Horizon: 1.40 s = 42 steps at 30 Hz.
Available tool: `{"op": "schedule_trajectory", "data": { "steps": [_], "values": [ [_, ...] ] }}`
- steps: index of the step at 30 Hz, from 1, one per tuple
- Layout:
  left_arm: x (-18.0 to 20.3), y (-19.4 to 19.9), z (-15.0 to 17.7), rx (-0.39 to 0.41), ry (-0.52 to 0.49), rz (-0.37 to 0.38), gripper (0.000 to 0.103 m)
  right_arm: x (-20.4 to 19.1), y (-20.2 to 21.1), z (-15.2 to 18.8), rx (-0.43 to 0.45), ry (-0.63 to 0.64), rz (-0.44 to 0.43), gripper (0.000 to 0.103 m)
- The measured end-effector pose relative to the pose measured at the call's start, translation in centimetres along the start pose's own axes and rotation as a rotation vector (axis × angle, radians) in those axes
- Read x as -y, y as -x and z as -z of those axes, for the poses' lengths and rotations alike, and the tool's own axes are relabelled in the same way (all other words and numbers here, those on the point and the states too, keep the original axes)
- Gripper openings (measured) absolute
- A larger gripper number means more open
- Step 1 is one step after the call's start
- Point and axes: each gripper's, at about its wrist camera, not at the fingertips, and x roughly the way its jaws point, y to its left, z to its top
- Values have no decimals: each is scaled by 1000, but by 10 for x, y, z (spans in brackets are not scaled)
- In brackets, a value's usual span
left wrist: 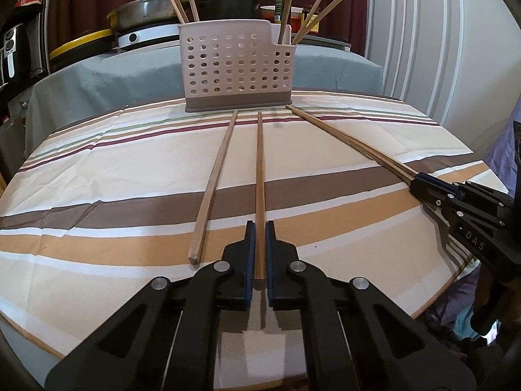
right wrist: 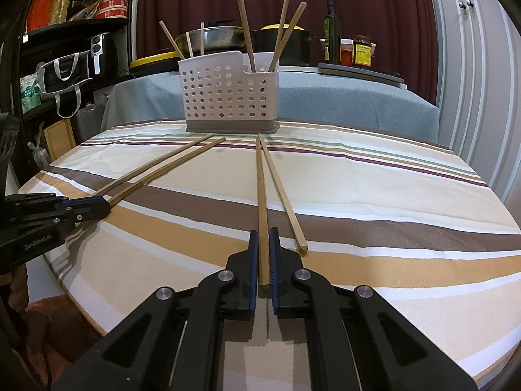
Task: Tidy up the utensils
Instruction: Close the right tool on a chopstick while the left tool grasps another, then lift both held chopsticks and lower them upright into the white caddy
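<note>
Wooden chopsticks [left wrist: 213, 189] lie between both grippers [left wrist: 260, 228] and perforated caddy [left wrist: 236, 68].

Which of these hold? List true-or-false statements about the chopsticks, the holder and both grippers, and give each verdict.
1. Four loose wooden chopsticks lie on the striped tablecloth. True.
2. The perforated white plastic holder is empty. False: upright chopsticks stand in both its compartments.
3. The left gripper and the right gripper each have one loose chopstick between their fingers. True.
4. The holder lies tipped on its side. False: it stands upright at the far edge of the tablecloth.
5. The loose chopsticks point roughly toward the holder. True.
</note>
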Motion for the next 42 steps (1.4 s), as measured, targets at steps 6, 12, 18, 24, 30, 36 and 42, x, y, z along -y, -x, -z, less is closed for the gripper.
{"op": "schedule_trajectory", "data": {
  "steps": [6, 12, 18, 24, 30, 36, 42],
  "values": [
    [1, 10, -6, 49, -23, -6, 6, -6, 9, -8, 24, 6, 8, 7],
    [2, 33, -18, 133, -66, -13, 6, -12, 24, -24, 64, 10, 20, 7],
    [0, 59, -37, 209, -66, 6, 6, -16, 45, -47, 123, 15, 31, 7],
    [-1, 85, -56, 281, -62, 17, 6, -23, 61, -66, 173, 30, 29, 7],
    [-6, 108, -74, 341, -51, 38, 6, -26, 78, -84, 220, 33, 27, 7],
    [-13, 125, -89, 378, -42, 43, 6, -30, 88, -102, 241, 41, 28, 7],
    [-19, 121, -101, 372, -36, 33, 6, -28, 79, -117, 238, 35, 22, 7]
  ]
}}
